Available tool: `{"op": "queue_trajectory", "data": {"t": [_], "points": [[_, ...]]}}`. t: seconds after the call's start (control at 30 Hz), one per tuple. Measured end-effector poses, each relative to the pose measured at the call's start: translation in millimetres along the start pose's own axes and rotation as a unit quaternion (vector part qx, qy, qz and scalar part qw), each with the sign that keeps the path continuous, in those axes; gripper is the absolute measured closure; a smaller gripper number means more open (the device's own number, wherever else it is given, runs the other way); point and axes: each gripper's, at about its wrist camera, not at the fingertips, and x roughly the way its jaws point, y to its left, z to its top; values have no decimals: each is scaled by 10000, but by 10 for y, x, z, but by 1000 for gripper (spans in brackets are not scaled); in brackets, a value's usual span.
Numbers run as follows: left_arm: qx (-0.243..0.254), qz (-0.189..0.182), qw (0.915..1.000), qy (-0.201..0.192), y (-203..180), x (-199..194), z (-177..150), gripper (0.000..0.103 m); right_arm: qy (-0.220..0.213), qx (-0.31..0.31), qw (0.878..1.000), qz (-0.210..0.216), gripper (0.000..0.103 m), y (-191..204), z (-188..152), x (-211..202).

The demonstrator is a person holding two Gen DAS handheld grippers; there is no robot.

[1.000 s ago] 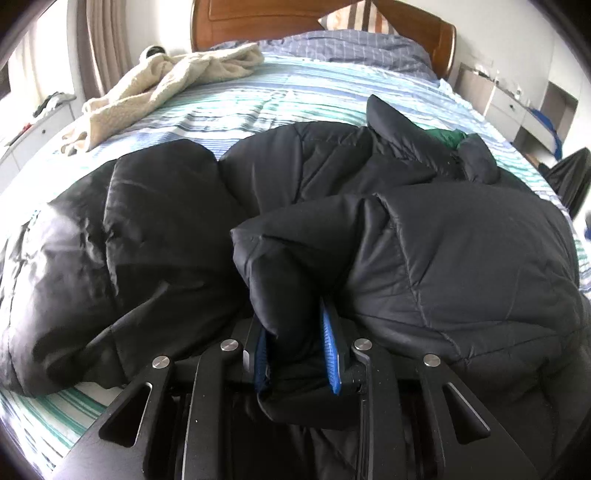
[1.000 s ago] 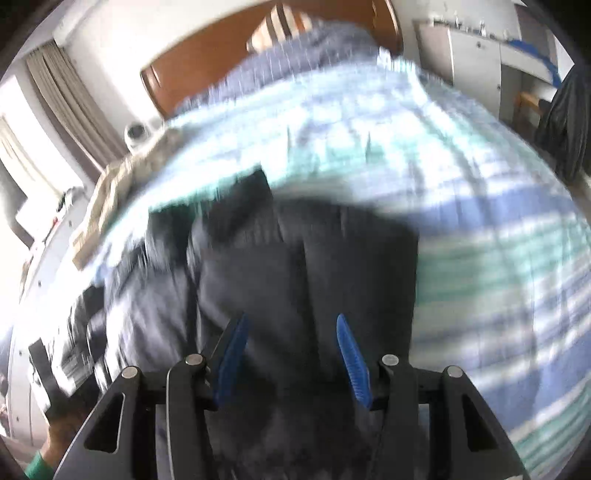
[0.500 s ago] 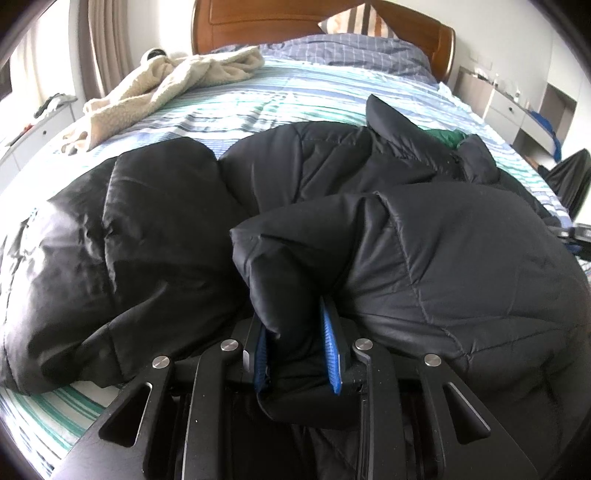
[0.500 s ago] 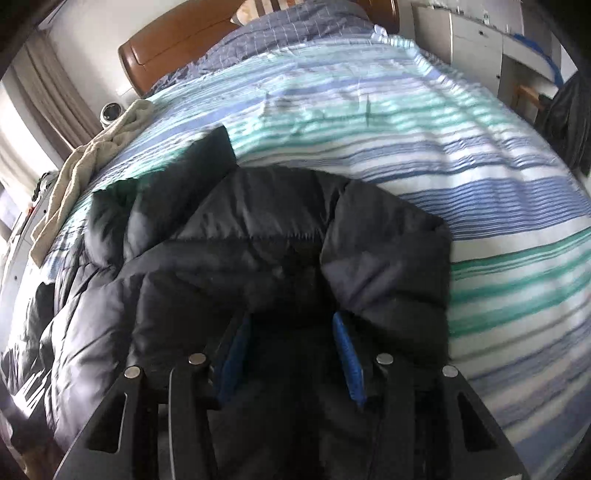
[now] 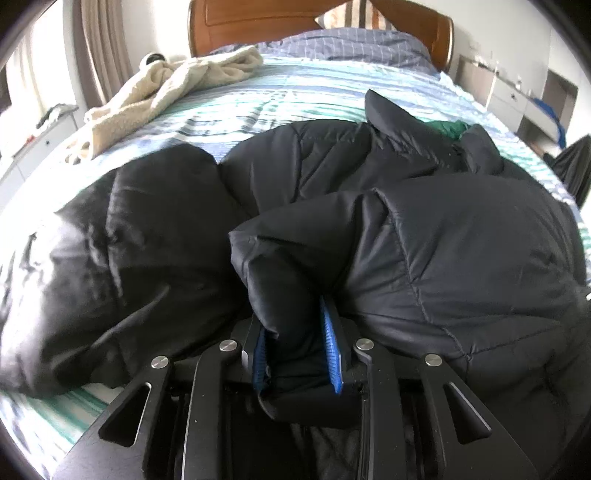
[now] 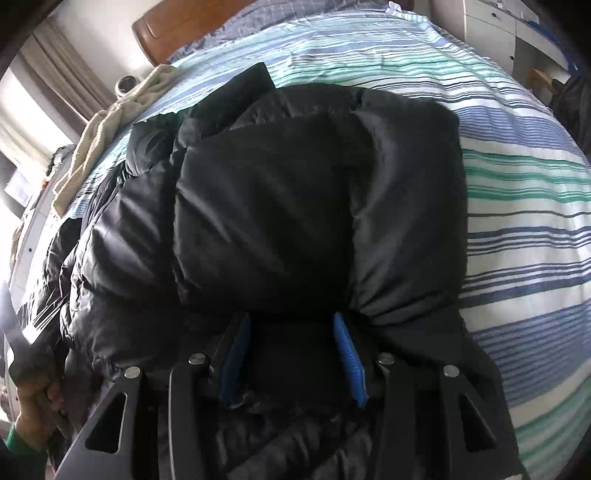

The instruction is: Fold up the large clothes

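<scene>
A large black puffer jacket [image 5: 461,251] lies bunched on the striped bed; it also fills the right wrist view [image 6: 295,192]. My left gripper [image 5: 295,325] is shut on a thick fold of the jacket near its front edge, the fabric pinched between the blue pads. My right gripper [image 6: 291,332] has its blue pads wide apart with jacket fabric bulging between them; I cannot tell whether it grips it. A loose black part [image 5: 122,240] spreads to the left.
The striped bedspread [image 6: 517,184] is bare to the right of the jacket. A cream fleece blanket [image 5: 166,88] lies at the far left of the bed near the wooden headboard [image 5: 258,18]. Cabinets [image 5: 517,96] stand at the right. A hand [image 6: 33,402] shows at lower left.
The right gripper has moved down and forward onto the jacket, which now fills its view. The left gripper has kept its hold and barely moved.
</scene>
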Motion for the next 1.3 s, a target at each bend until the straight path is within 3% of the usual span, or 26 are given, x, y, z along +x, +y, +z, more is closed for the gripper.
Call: {"op": "queue_trajectory", "data": {"t": [0.07,0.1,0.13,0.23,0.37,0.47,0.63,0.73,0.8,0.9,0.97,1.07,1.1,1.2,1.3], "points": [[96,124,9998,92,-12,-101,-9,65,-158,-100,9998,18,54,69,-76,-213],[110,113,9998,130,1,-183,-37,54,-303,-272,9991,101,54,123,-189,-419],[92,40,9998,147,34,-304,-86,43,-392,-429,9982,139,46,163,-283,-560],[-40,-367,9993,104,165,-647,-246,24,-572,-776,9953,-1,21,255,-623,-925],[-20,-468,9989,90,292,-1006,-419,19,-833,-727,9939,-51,19,308,-1036,-1242],[152,-155,9998,39,377,-1208,-495,18,-953,-590,9937,90,19,378,-1303,-1341],[221,347,9991,-137,659,-1364,-583,7,-908,-470,9936,473,19,592,-1566,-1313],[-122,528,9985,19,970,-1249,-608,7,-844,-660,9934,400,19,663,-1698,-1343],[-803,460,9955,205,1330,-1134,-637,7,-900,-811,9925,184,19,690,-1745,-1388],[-2125,147,9766,288,1929,-1020,-726,7,-1044,-828,9911,-30,19,674,-1752,-1478],[-3140,-1,9491,261,2359,-915,-842,7,-1128,-790,9905,19,19,673,-1730,-1534],[-4444,124,8956,166,2880,-766,-1034,7,-1154,-845,9897,74,19,726,-1718,-1552],[-4755,81,8797,14,3010,-728,-1071,7,-1135,-866,9897,102,19,753,-1724,-1537],[-5282,151,8484,-309,3267,-647,-1055,7,-1010,-874,9907,260,19,839,-1773,-1472],[-5516,421,8317,-468,3457,-584,-971,7,-945,-942,9904,352,19,929,-1850,-1441]]}}
